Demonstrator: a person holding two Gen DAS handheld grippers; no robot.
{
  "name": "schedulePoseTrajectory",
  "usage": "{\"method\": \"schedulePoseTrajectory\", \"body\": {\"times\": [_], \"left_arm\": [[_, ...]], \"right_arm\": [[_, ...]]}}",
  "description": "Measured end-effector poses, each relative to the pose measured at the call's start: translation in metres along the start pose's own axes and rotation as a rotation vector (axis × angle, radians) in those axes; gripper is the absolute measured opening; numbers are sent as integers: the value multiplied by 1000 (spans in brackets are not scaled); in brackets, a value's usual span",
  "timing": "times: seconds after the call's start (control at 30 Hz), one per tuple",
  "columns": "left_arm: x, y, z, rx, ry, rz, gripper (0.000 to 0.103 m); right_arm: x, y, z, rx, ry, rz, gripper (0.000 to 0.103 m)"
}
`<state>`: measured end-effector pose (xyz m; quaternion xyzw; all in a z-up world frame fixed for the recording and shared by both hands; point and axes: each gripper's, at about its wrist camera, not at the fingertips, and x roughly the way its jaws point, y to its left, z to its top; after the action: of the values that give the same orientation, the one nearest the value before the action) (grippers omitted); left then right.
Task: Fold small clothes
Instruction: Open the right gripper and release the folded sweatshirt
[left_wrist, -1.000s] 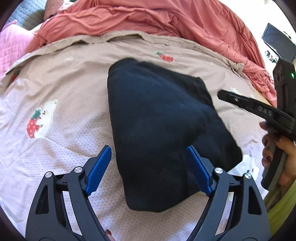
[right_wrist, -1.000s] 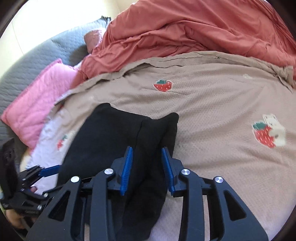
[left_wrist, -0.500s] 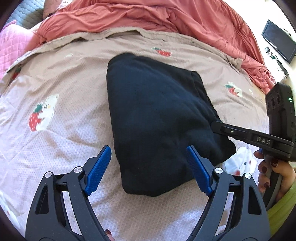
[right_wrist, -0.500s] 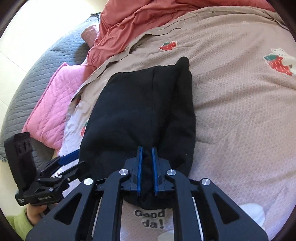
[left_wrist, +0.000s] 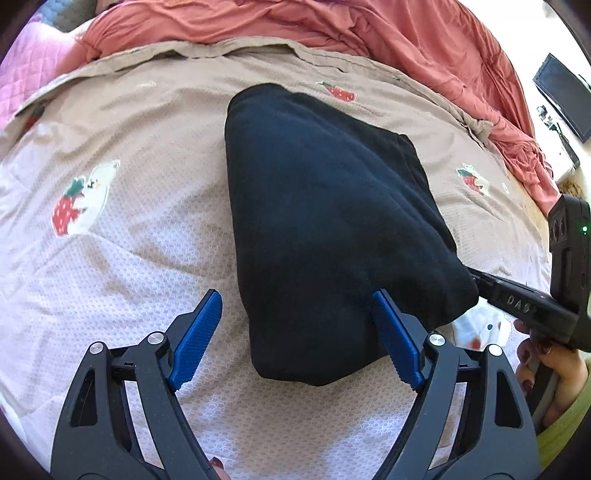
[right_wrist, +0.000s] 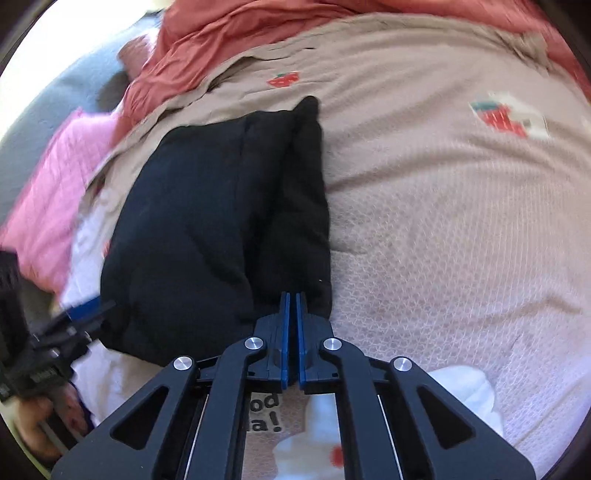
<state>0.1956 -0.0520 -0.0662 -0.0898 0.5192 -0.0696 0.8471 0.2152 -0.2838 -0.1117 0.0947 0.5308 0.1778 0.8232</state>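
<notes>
A folded black garment (left_wrist: 325, 229) lies on a beige strawberry-print bedsheet (left_wrist: 129, 229). My left gripper (left_wrist: 295, 325) is open, its blue pads either side of the garment's near left corner, just above it. My right gripper (right_wrist: 291, 306) is shut on the garment's (right_wrist: 207, 229) near right corner. It also shows in the left wrist view (left_wrist: 476, 277), clamped on the cloth's right edge. The left gripper (right_wrist: 86, 310) appears at the left edge of the right wrist view.
A rumpled coral blanket (left_wrist: 332, 33) lies along the far side of the bed. A pink quilted pillow (right_wrist: 51, 192) and grey quilt (right_wrist: 74, 85) lie at the left. A dark screen (left_wrist: 561, 96) stands at the far right.
My right gripper closed on the garment's near right corner. The garment shifted slightly as the corner was pinched. My left gripper stayed open and drew a little nearer.
</notes>
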Motion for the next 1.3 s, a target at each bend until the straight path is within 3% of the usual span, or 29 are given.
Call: {"method": "schedulePoseTrajectory", "body": {"times": [0.1, 0.17, 0.27, 0.33, 0.53, 0.67, 0.97, 1.07, 1.3], "left_arm": [[-3, 1, 2, 0, -11, 12, 76], [-7, 0, 3, -5, -22, 7, 76], [-16, -1, 7, 7, -57, 15, 76], [-19, -1, 10, 6, -67, 17, 75], [-18, 4, 12, 10, -69, 45, 76], [-7, 8, 10, 2, -47, 54, 76], [8, 19, 0, -33, -23, 45, 85], [7, 18, -2, -30, -18, 54, 85], [-8, 13, -8, -8, -26, 65, 84]], "right_arm": [[-2, -2, -1, 38, 3, 10, 5], [-19, 2, 2, 30, -46, 13, 7], [-45, 14, 10, -45, -142, 29, 21], [-51, 22, 13, -66, -158, 70, 21], [-28, 36, 10, -113, -79, 111, 22], [-5, 35, 4, -164, -5, 6, 20], [7, 30, -3, -172, 12, -6, 23], [9, 30, 0, -174, 20, -33, 35], [0, 31, 8, -140, 20, 5, 39]]}}
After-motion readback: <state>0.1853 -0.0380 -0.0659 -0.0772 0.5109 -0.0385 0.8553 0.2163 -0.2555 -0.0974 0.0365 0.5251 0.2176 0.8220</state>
